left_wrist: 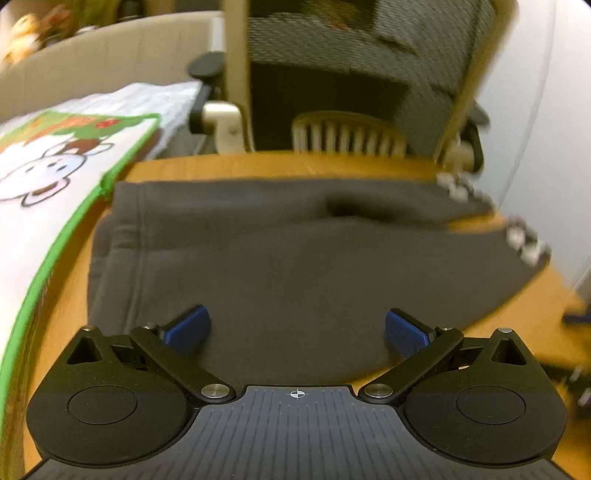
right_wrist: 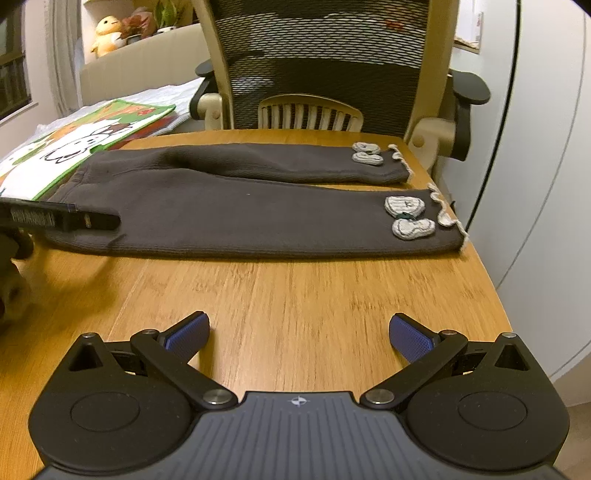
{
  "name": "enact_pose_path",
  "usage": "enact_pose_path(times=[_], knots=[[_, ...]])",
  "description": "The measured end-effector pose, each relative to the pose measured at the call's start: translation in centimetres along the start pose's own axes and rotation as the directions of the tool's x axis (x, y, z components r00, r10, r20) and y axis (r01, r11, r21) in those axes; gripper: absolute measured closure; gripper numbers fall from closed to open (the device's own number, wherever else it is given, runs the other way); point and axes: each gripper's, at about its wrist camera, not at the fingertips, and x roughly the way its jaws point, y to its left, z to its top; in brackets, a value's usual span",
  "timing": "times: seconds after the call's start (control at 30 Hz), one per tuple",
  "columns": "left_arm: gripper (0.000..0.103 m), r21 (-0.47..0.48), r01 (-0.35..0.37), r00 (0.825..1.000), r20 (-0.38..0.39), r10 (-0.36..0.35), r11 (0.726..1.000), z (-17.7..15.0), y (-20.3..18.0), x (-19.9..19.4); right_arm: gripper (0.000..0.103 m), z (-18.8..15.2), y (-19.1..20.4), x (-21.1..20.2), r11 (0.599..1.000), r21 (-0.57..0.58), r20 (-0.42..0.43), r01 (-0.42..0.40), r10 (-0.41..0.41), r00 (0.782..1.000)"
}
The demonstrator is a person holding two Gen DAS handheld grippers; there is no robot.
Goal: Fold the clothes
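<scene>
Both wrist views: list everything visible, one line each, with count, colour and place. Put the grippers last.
Trousers: one pair, dark grey, spread flat on the table, waistband left, cuffs right.
Patches: four, pale grey, near the cuffs.
Table: one, orange-brown wood.
Cartoon bag: one, white with green edge, at the table's left end.
Office chair: one, cream frame, dark mesh, behind the table.
Plush toy: one, yellow, on a far shelf.
Left gripper: open, over the trousers.
Right gripper: open, over bare table.
</scene>
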Motion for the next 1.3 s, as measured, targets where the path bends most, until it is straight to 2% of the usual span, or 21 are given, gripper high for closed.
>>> enact_pose_path(times=[0.07, 0.13, 0.23, 0.27, 0.3, 0.37, 0.43, 0.5, 0.57, 0.7, 0.93, 1.07, 1.13, 1.23, 1.3], knots=[[0.0, 0.034, -0.005, 1.0, -0.007, 0.006, 0.999, -0.5, -0.2, -0.2, 0.0, 0.5, -0.5, 0.1, 0.999, 0.005, -0.003, -0.049, 0.049, 0.999], [0.0, 0.043, 0.005, 1.0, -0.011, -0.005, 0.999, -0.7, -0.2, -0.5, 0.0, 1.6, -1.5, 0.1, 0.994, 0.049, 0.034, -0.098, 0.097, 0.995], [0.0, 0.062, 0.009, 1.0, -0.007, -0.008, 0.998, -1.3, -0.2, -1.0, 0.0, 4.2, -2.6, 1.0, 0.995, 0.059, 0.121, -0.078, 0.071, 0.99], [0.0, 0.066, 0.006, 1.0, -0.006, -0.006, 0.998, -1.4, -0.3, -1.1, 0.005, 5.1, -2.9, 1.6, 0.996, 0.06, 0.137, -0.071, 0.062, 0.989], [0.0, 0.065, 0.004, 1.0, -0.005, -0.004, 0.998, -1.5, -0.4, -1.3, 0.018, 5.9, -3.3, 2.5, 0.996, 0.065, 0.145, -0.067, 0.057, 0.988], [0.0, 0.067, 0.003, 1.0, -0.004, -0.003, 0.998, -1.7, -0.5, -1.7, 0.032, 7.1, -4.0, 4.3, 0.994, 0.095, 0.135, -0.048, 0.035, 0.99], [0.0, 0.077, 0.004, 1.0, -0.005, -0.004, 0.997, -2.1, -0.6, -2.1, 0.035, 7.4, -4.5, 5.8, 0.991, 0.122, 0.107, -0.048, 0.035, 0.994], [0.0, 0.087, 0.003, 1.0, -0.007, -0.003, 0.996, -2.6, -0.8, -2.8, 0.035, 6.6, -4.8, 6.6, 0.99, 0.131, 0.065, -0.05, 0.042, 0.997], [0.0, 0.092, 0.001, 1.0, -0.008, 0.0, 0.996, -3.1, -0.9, -3.4, 0.035, 5.4, -4.1, 5.8, 0.997, 0.071, 0.085, -0.035, 0.028, 0.996], [0.0, 0.089, 0.0, 1.0, -0.006, 0.001, 0.996, -4.5, -1.5, -4.9, 0.034, 2.9, -2.8, 3.2, 0.999, 0.014, 0.072, -0.029, 0.028, 0.997], [0.0, 0.136, 0.034, 0.999, -0.011, -0.033, 0.99, -8.9, -2.7, -9.9, 0.033, -1.0, -1.8, -2.2, 0.998, -0.036, 0.043, -0.047, 0.049, 0.998], [0.0, 0.151, -0.006, 1.0, 0.006, 0.005, 0.989, -10.1, -2.7, -12.4, 0.033, -1.4, 0.6, -4.3, 0.993, -0.085, 0.062, -0.085, 0.091, 0.994], [0.0, 0.191, -0.07, 0.996, 0.065, 0.059, 0.979, -10.5, -2.5, -14.3, 0.033, -0.9, 2.6, -5.6, 0.979, -0.156, 0.102, -0.134, 0.151, 0.983], [0.0, 0.277, -0.207, 0.971, 0.173, 0.163, 0.938, -10.9, -2.2, -17.0, 0.034, 0.0, 6.7, -7.0, 0.923, -0.303, 0.126, -0.237, 0.286, 0.95], [0.0, 0.294, -0.268, 0.955, 0.206, 0.213, 0.918, -10.9, -1.5, -18.3, 0.035, -0.3, 10.2, -7.1, 0.86, -0.419, 0.102, -0.291, 0.363, 0.926]])
